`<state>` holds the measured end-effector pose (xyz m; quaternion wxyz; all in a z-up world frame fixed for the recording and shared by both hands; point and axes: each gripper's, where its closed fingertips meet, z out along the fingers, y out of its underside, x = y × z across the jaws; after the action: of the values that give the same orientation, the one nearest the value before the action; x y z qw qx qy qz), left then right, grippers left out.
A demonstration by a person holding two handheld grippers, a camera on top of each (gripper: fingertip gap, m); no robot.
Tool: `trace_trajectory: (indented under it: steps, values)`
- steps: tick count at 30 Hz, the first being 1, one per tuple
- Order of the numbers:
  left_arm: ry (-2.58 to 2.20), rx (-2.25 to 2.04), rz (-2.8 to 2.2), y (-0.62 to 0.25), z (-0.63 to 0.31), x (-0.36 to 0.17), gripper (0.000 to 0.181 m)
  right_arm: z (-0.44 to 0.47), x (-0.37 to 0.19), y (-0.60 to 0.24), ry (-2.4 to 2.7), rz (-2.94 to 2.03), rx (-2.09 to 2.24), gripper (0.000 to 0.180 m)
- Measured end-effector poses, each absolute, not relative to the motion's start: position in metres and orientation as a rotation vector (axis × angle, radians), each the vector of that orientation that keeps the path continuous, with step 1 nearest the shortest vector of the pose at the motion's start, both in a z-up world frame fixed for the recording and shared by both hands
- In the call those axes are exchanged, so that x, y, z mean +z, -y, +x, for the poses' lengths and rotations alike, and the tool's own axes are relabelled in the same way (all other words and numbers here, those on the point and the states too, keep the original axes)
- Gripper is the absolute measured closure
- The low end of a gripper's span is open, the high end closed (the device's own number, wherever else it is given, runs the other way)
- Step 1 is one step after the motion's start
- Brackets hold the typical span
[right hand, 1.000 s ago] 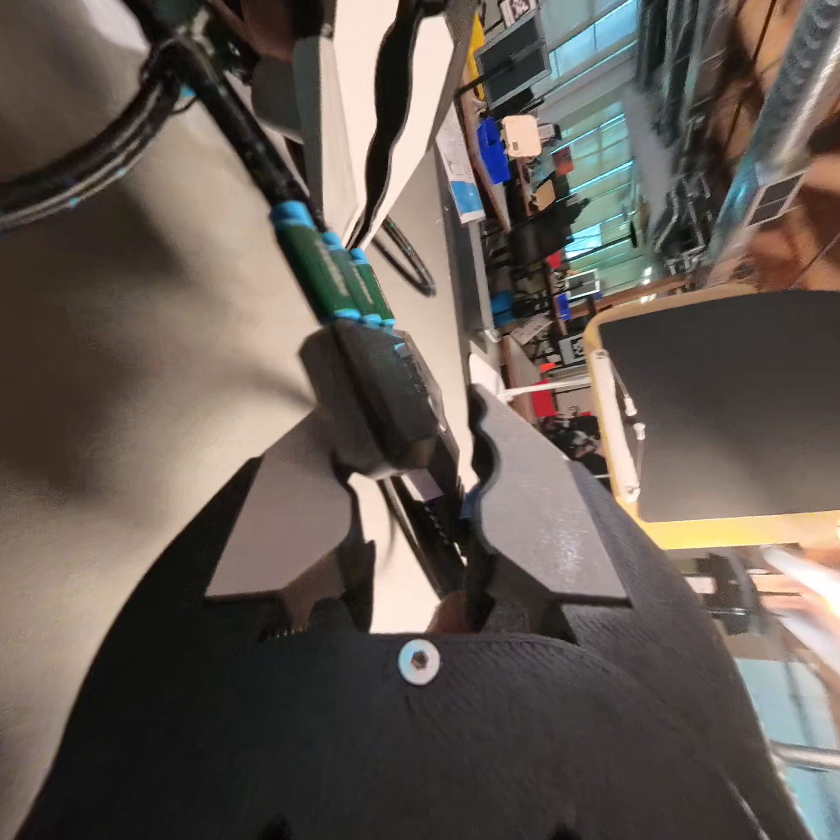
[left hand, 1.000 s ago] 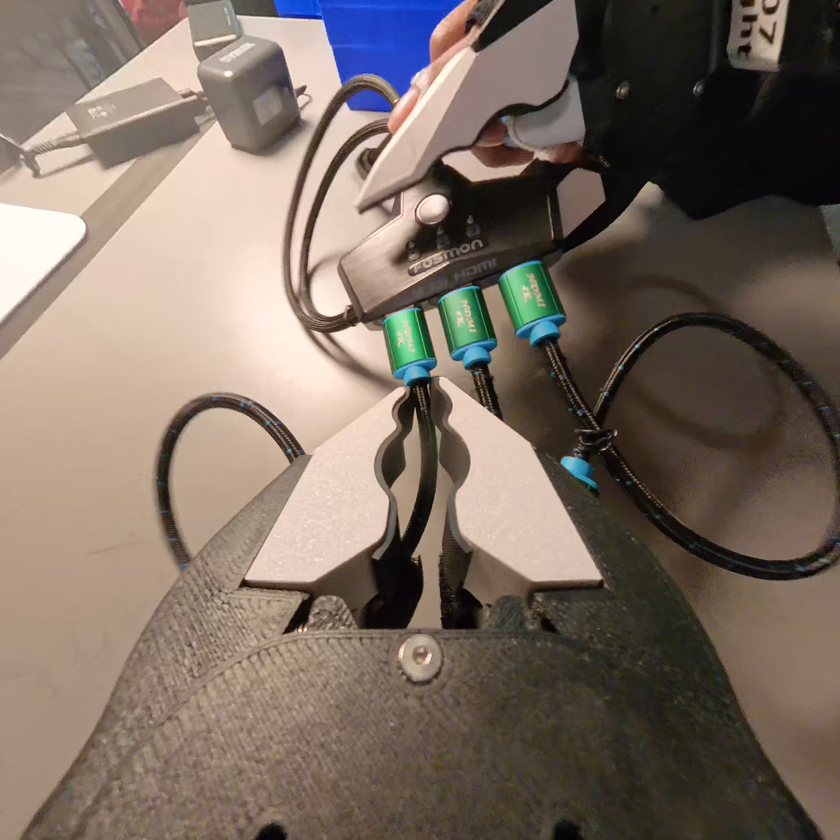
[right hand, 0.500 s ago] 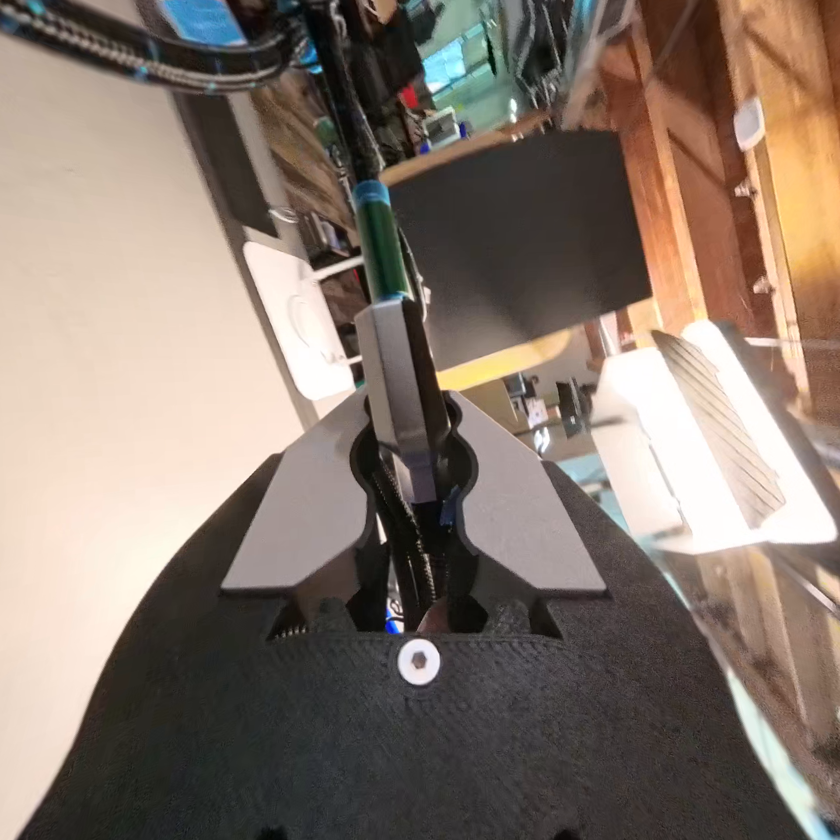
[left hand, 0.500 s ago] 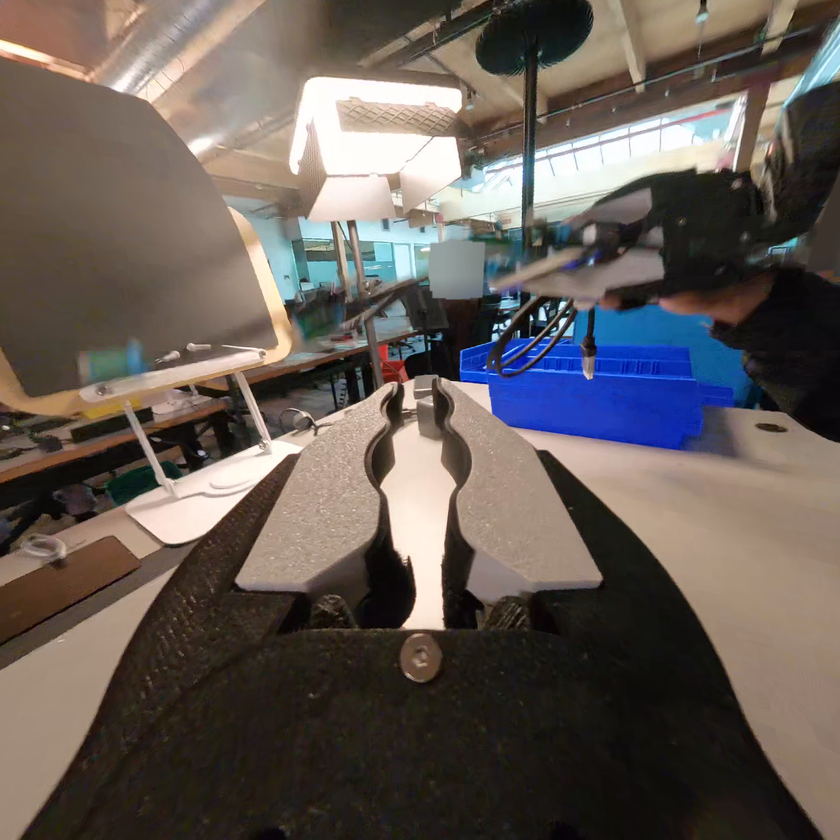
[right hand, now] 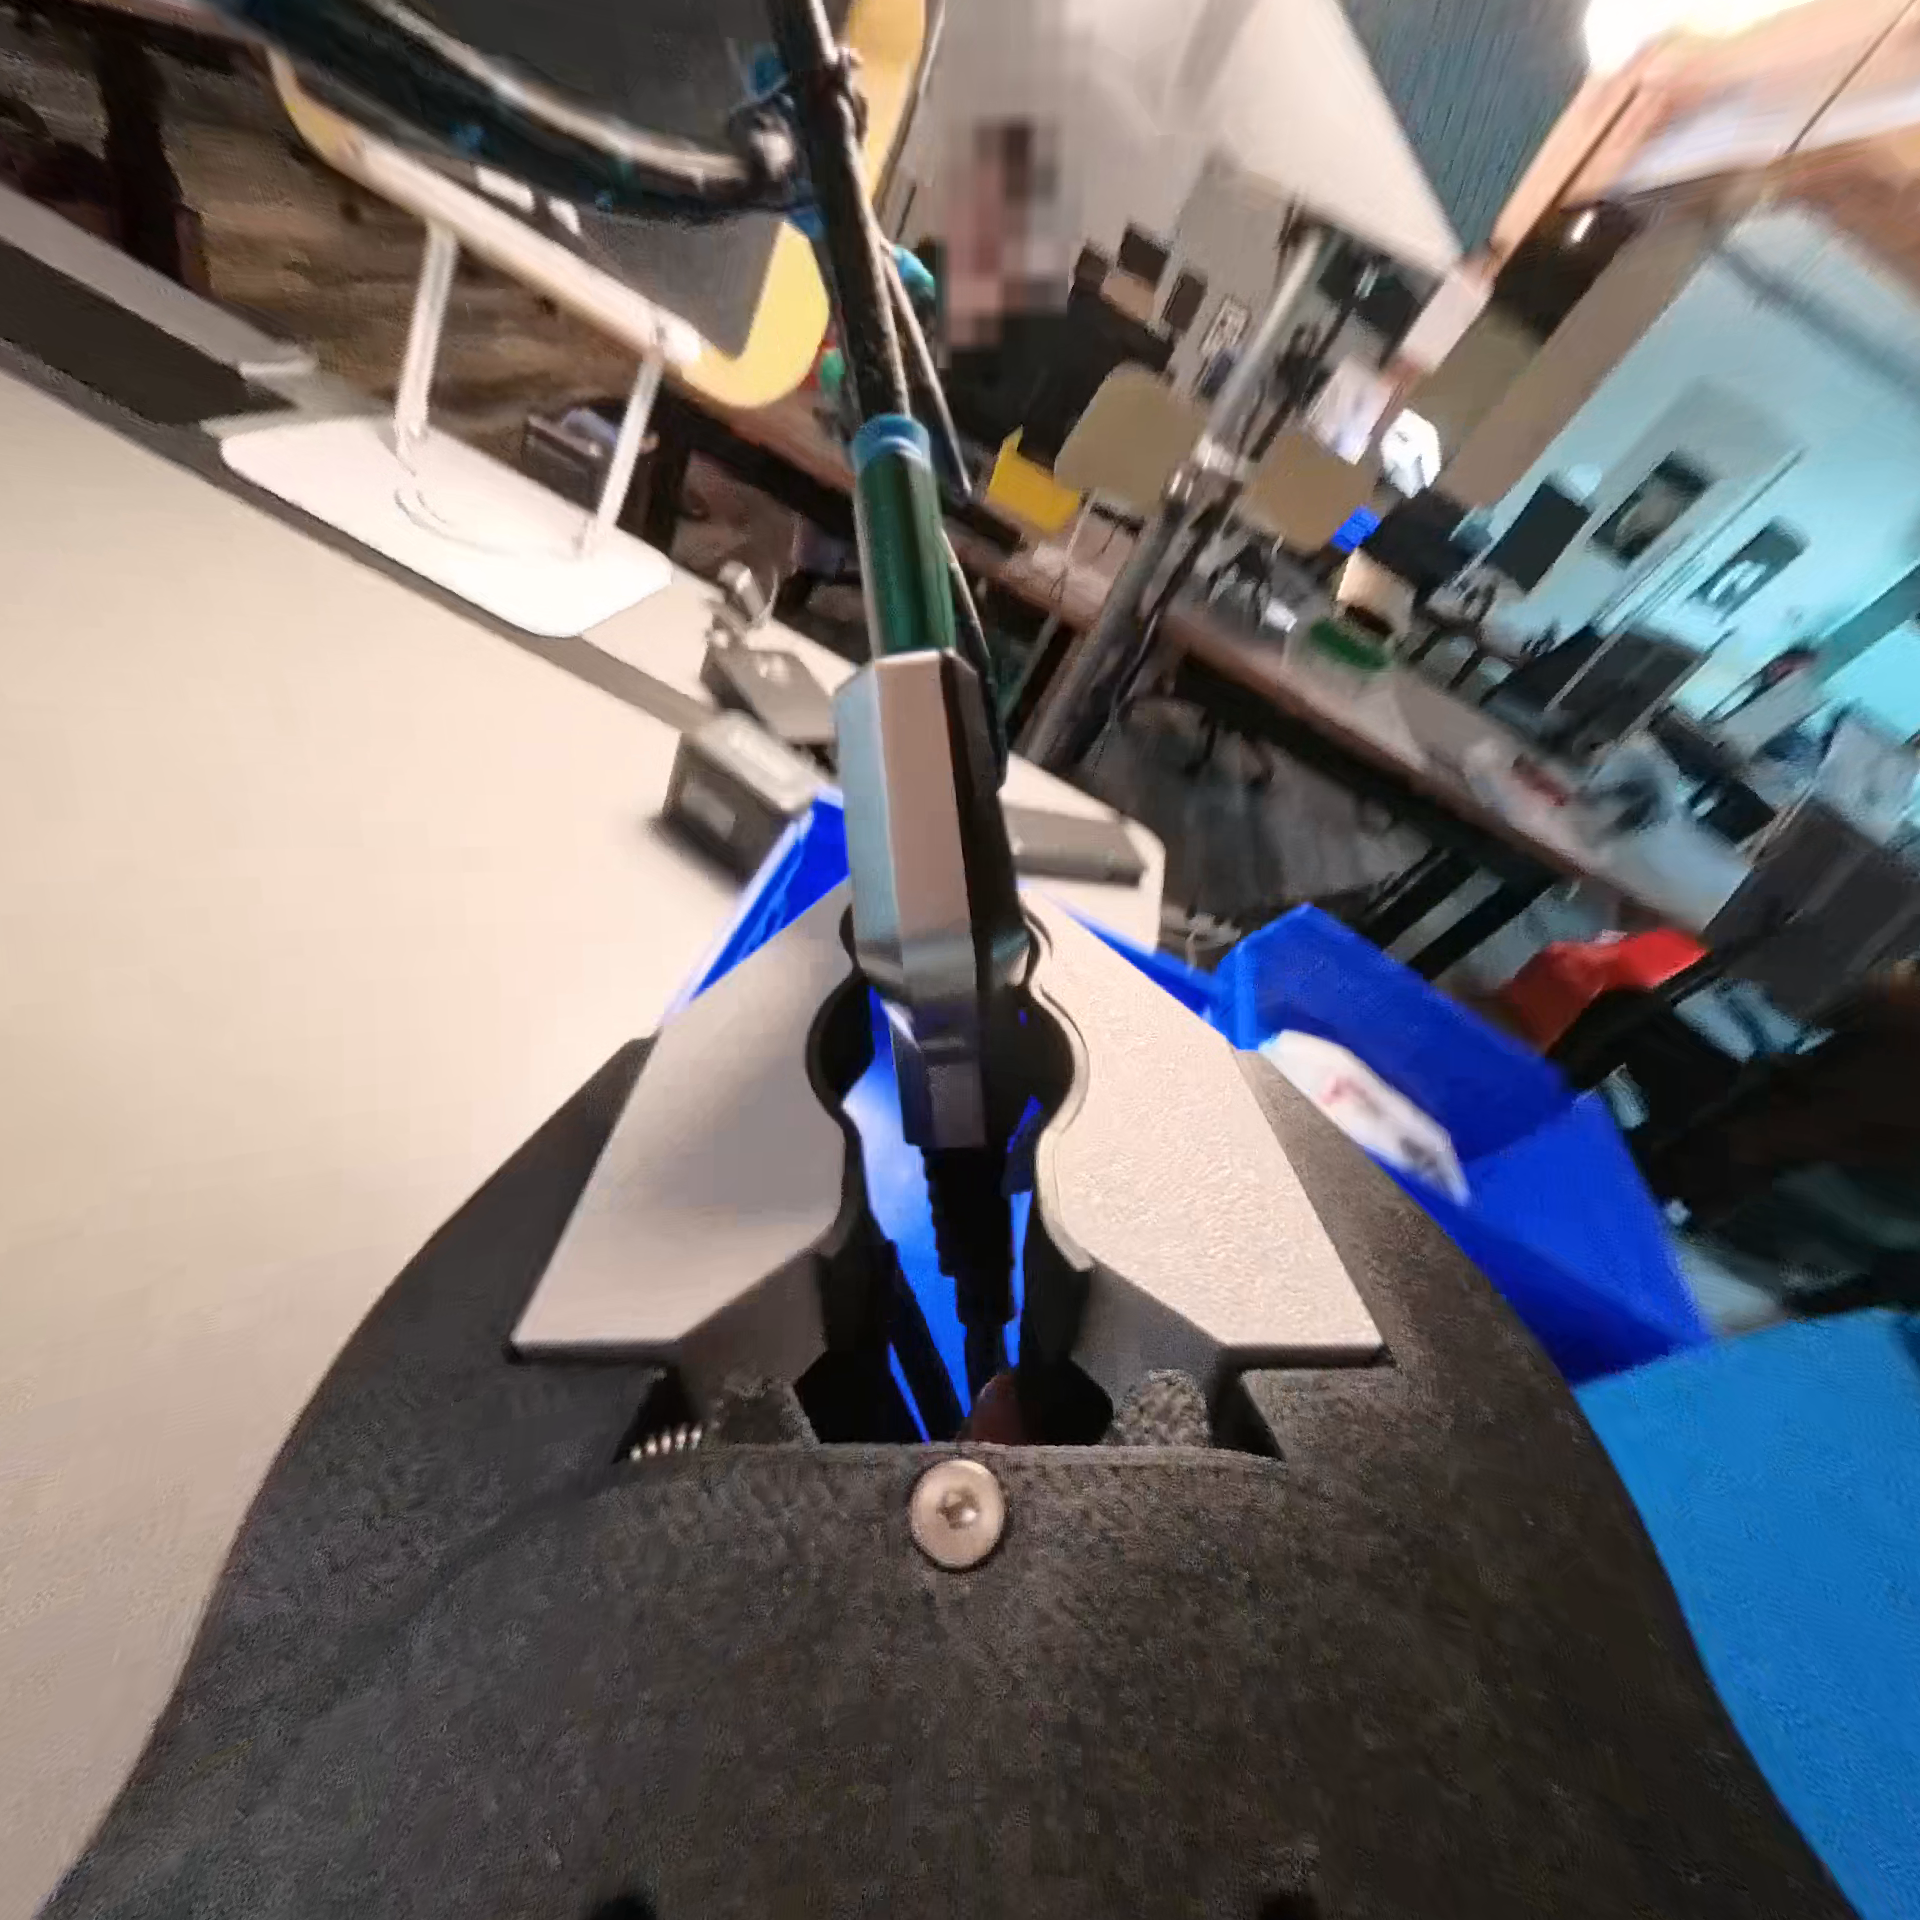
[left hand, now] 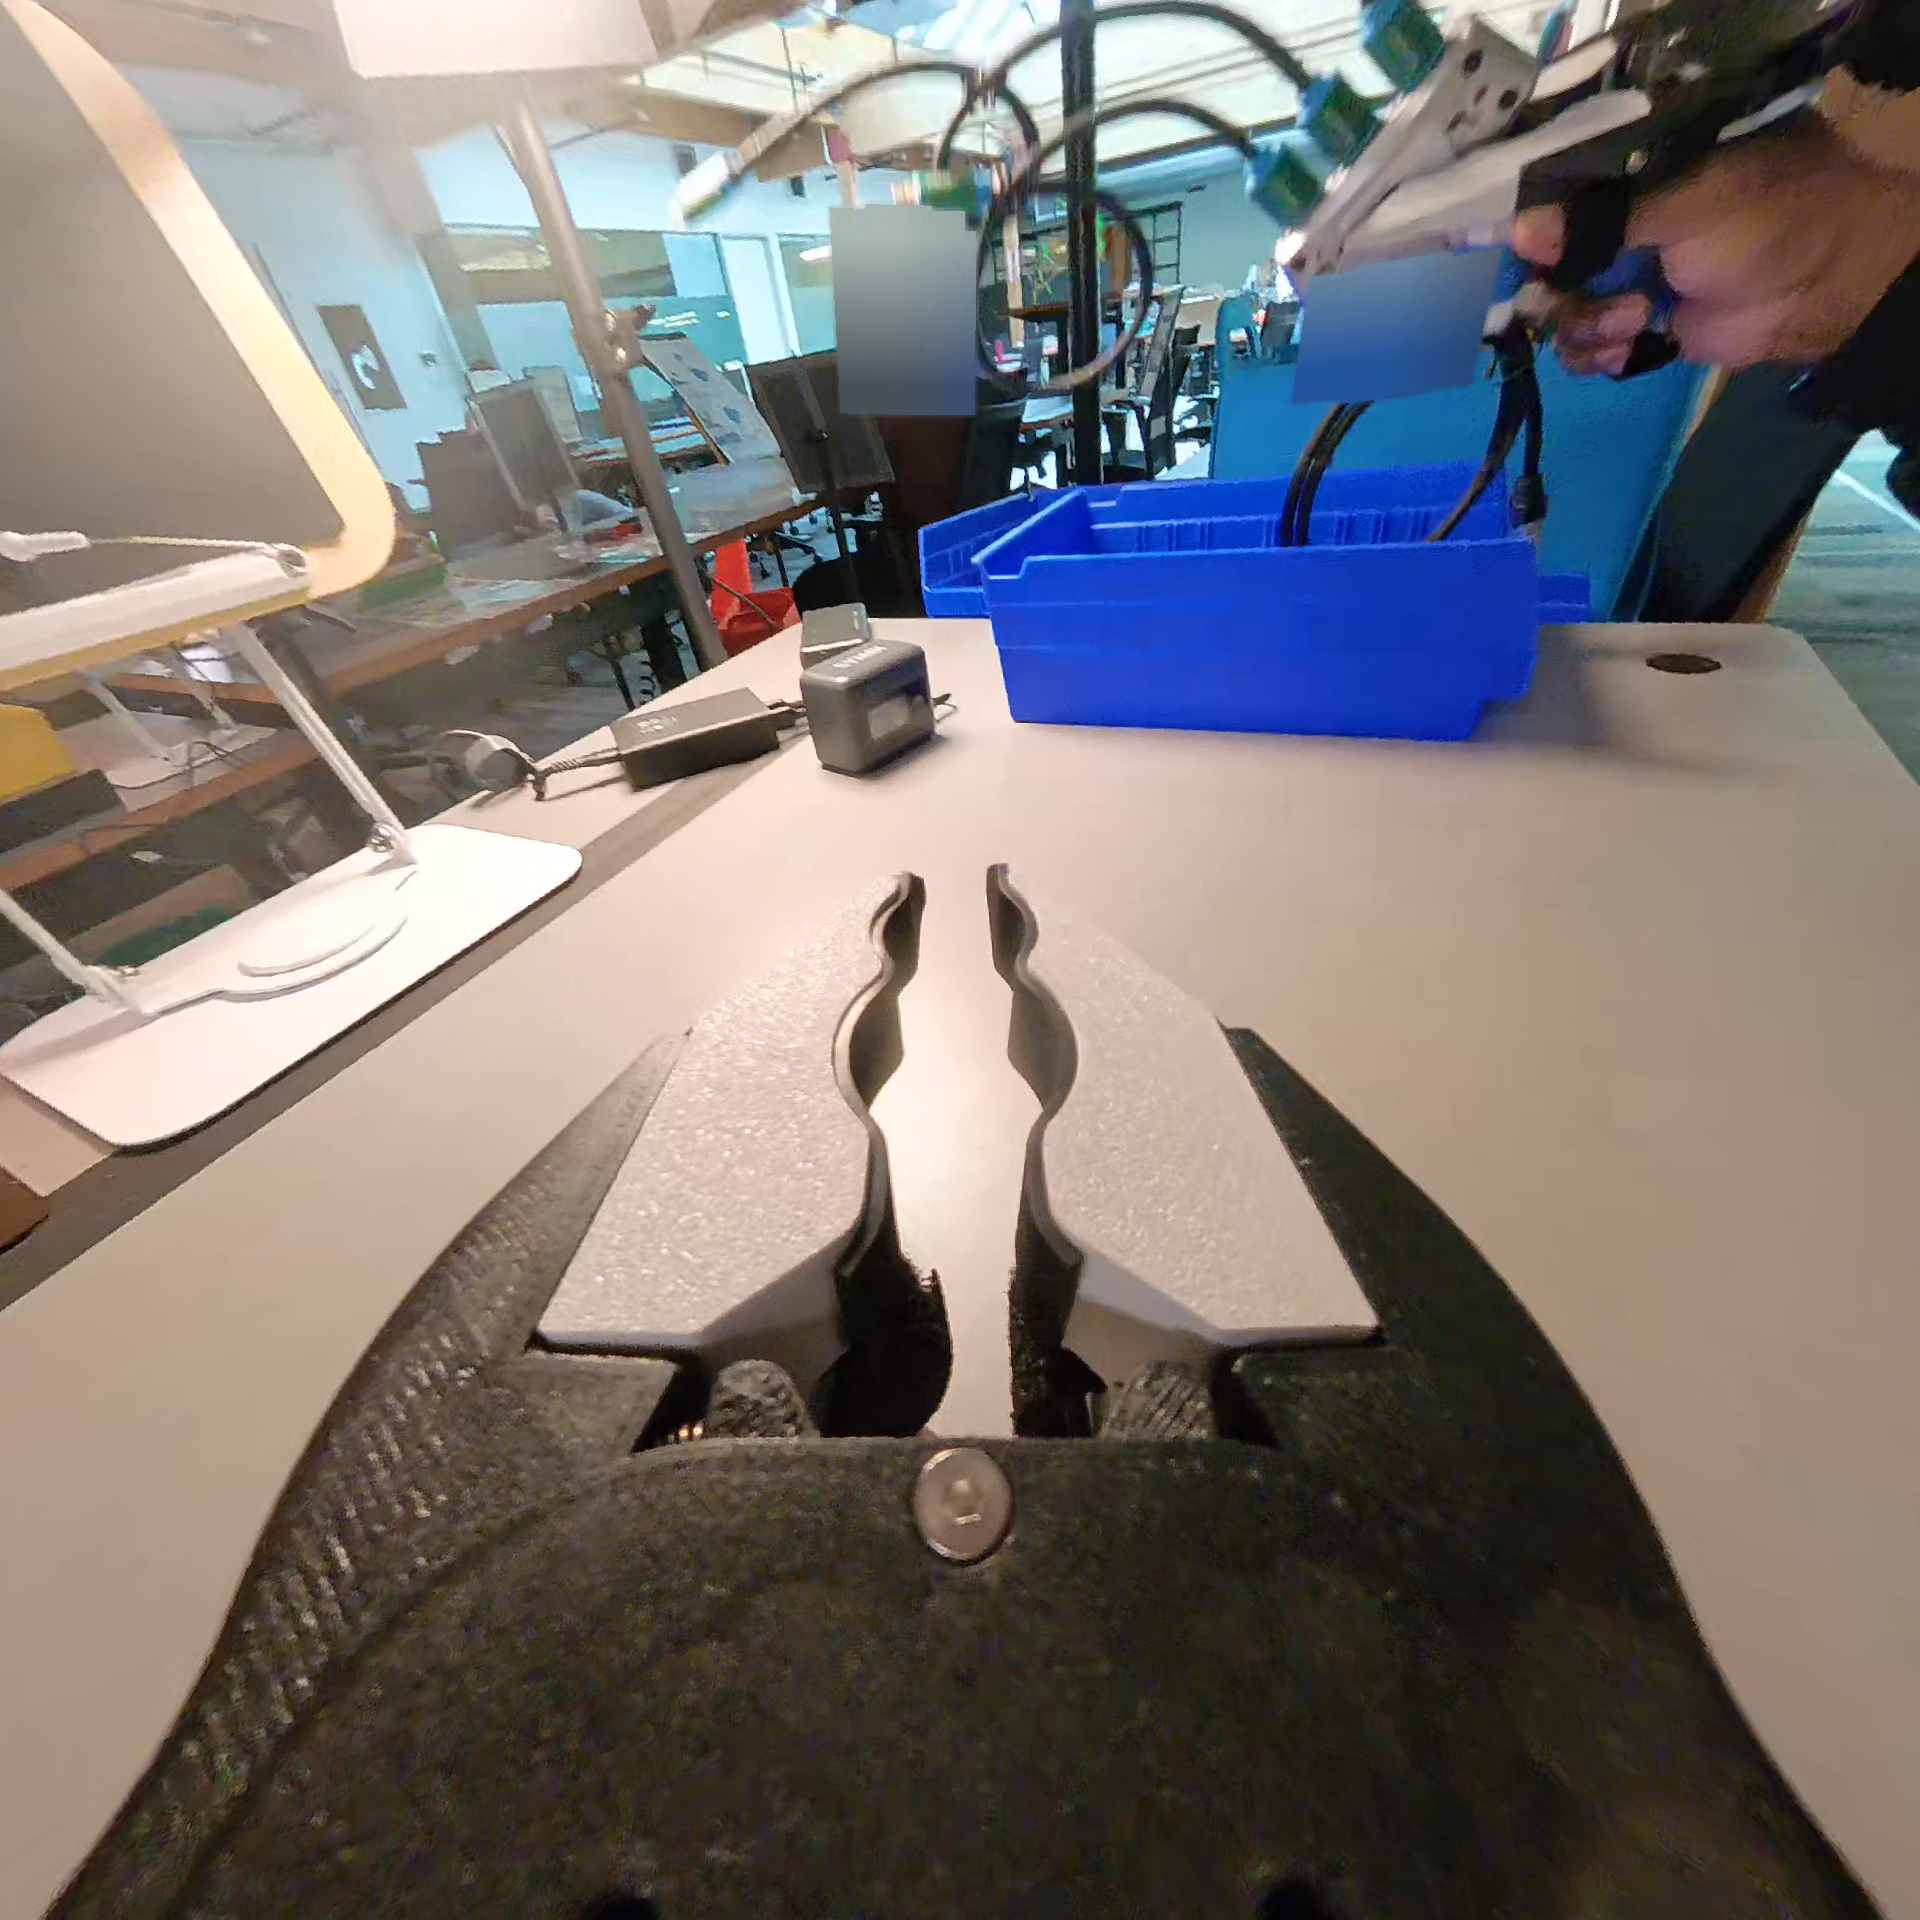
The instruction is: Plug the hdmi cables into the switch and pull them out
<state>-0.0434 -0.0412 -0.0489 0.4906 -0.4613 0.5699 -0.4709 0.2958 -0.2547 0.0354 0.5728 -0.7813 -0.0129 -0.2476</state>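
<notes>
A: Where's the switch?

B: R gripper (right hand: 951, 961) has the flat black-and-silver metal HDMI switch (right hand: 909, 810) pinched edge-on between its fingers, up in the air over the blue plastic bin (left hand: 1257, 634). Prob lifted so the cables hang free of the grey table (left hand: 1351, 935).

A: Cables out?

B: Not that I can see; a green-shelled plug w/ blue collar (right hand: 904, 540) sits at its top edge, black braided HDMI cables (right hand: 862, 249) looping above.

A: L gripper (left hand: 951, 904)?

B: Empty, narrow gap between fingers, low over the table, well apart from the switch. Looks parked, ready to come in for a pull.
</notes>
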Motion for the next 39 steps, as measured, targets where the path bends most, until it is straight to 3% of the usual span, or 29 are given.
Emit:
trace_trajectory:
  steps: [7, 18, 24, 31, 36, 39]
  values:
    - [-1.432, -1.15, -1.137, 0.048, -0.035, -0.065, 0.168, 0.318, -0.064, 0.267, -0.157, -2.234, -0.354, 0.158]
    - [-1.539, -1.139, -1.148, 0.062, -0.027, -0.089, 0.168, 0.311, -0.136, 0.269, 0.11, -2.748, -0.268, 0.154]
    - [-1.579, -1.124, -1.144, 0.07, -0.027, -0.095, 0.168, 0.311, -0.139, 0.265, 0.214, -2.789, -0.362, 0.148]
    - [-1.604, -1.1, -1.15, 0.073, -0.032, -0.099, 0.167, 0.307, -0.079, 0.272, 0.096, -2.55, -0.341, 0.101]
    - [-1.618, -1.077, -1.204, 0.071, -0.04, -0.105, 0.163, 0.277, -0.046, 0.289, 0.004, -2.274, -0.261, 0.101]
    - [-1.632, -1.047, -1.305, 0.07, -0.05, -0.115, 0.148, 0.235, -0.062, 0.292, 0.013, -2.174, -0.178, 0.098]
